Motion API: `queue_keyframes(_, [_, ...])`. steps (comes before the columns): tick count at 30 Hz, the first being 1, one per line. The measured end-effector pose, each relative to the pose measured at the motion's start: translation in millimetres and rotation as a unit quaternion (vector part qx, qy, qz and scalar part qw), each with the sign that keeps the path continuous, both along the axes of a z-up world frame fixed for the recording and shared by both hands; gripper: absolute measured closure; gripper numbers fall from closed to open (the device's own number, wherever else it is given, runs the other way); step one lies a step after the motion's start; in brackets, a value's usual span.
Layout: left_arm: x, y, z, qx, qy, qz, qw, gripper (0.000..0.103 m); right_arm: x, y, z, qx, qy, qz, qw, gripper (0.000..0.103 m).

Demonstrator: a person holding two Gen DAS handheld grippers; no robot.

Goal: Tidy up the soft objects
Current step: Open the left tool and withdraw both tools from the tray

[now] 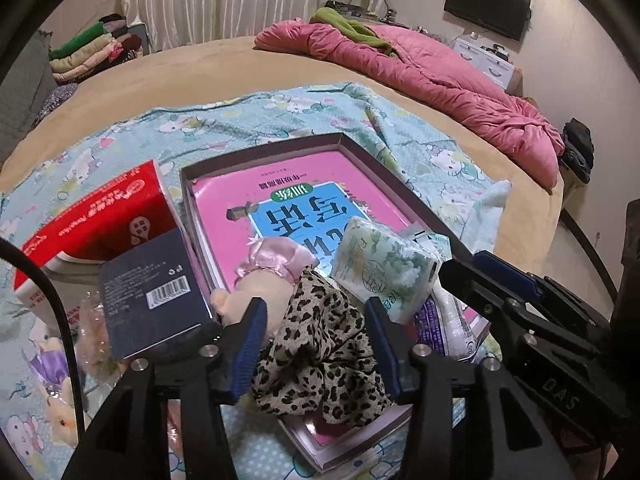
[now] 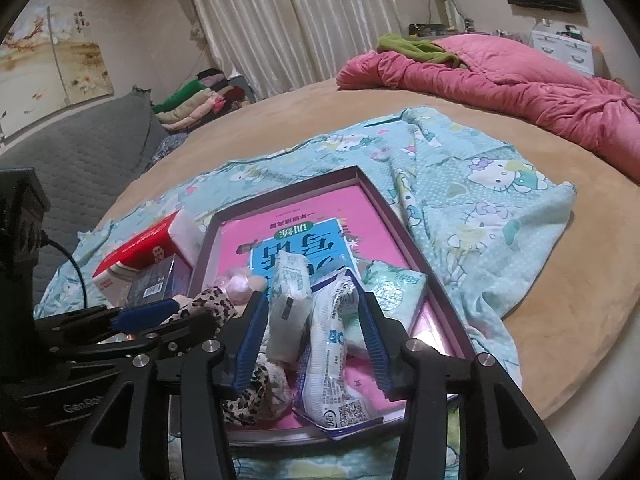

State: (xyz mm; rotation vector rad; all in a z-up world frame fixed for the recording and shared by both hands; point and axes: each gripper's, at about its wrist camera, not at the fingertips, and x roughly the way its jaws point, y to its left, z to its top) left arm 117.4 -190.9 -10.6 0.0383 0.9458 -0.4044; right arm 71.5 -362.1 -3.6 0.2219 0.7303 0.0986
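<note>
A shallow purple-rimmed box [image 1: 360, 152] [image 2: 376, 196] with a pink book inside lies on a Hello Kitty cloth. My left gripper [image 1: 316, 332] is open around a leopard-print fabric piece [image 1: 320, 344] over the box's near edge; a pink satin scrunchie [image 1: 276, 258] and a plush toy [image 1: 230, 300] lie beside it. My right gripper [image 2: 310, 312] is open around two white tissue packets [image 2: 332, 344] [image 2: 286, 304] in the box. A green floral tissue pack [image 1: 380, 264] [image 2: 394, 286] lies in the box to the right.
A red tissue box [image 1: 100, 216] [image 2: 136, 248] and a dark blue carton [image 1: 156, 292] [image 2: 156, 284] stand left of the box. A pink quilt [image 1: 440, 80] [image 2: 520, 88] lies far right on the tan bed. Folded clothes [image 1: 92, 52] are stacked at the back left.
</note>
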Motion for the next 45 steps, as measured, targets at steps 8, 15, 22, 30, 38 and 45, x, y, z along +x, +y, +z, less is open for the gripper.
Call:
queue_keyframes(8, [-7.7,1.4,10.9,0.004,-0.01,-0.001,0.9999,0.047,-4.2,-2.5,2.9,-0.007,-0.003,-0.009,1.0,0.044])
queue_keyframes(15, [-16.8,5.5,22.8,0.006,-0.026,-0.001,0.9997,0.04,-8.0,-2.8,4.7,-0.018,-0.003,-0.019,1.0,0.037])
queue_keyframes(22, [-25.8,12.8,31.9,0.009,-0.034,0.002,0.9994,0.033,-12.5,-0.6,7.5,-0.031,-0.003,-0.027,0.999,0.032])
queue_keyframes(30, [-37.6,18.8,35.4,0.03,-0.037,0.012,0.9988,0.031,-18.7,10.8,15.2,-0.052,-0.012,-0.019,0.998,0.024])
queue_keyframes(38, [-46.6,28.1,41.9,0.034,-0.041,0.019,0.9984,0.028,-23.8,23.2,22.1,-0.074,-0.02,-0.012,0.997,0.023])
queue_keyframes(45, [-52.4,39.9,50.0,0.031,-0.045,0.027,0.9982,0.024,-31.7,36.1,35.0,-0.079,-0.035,-0.003,0.996,0.023])
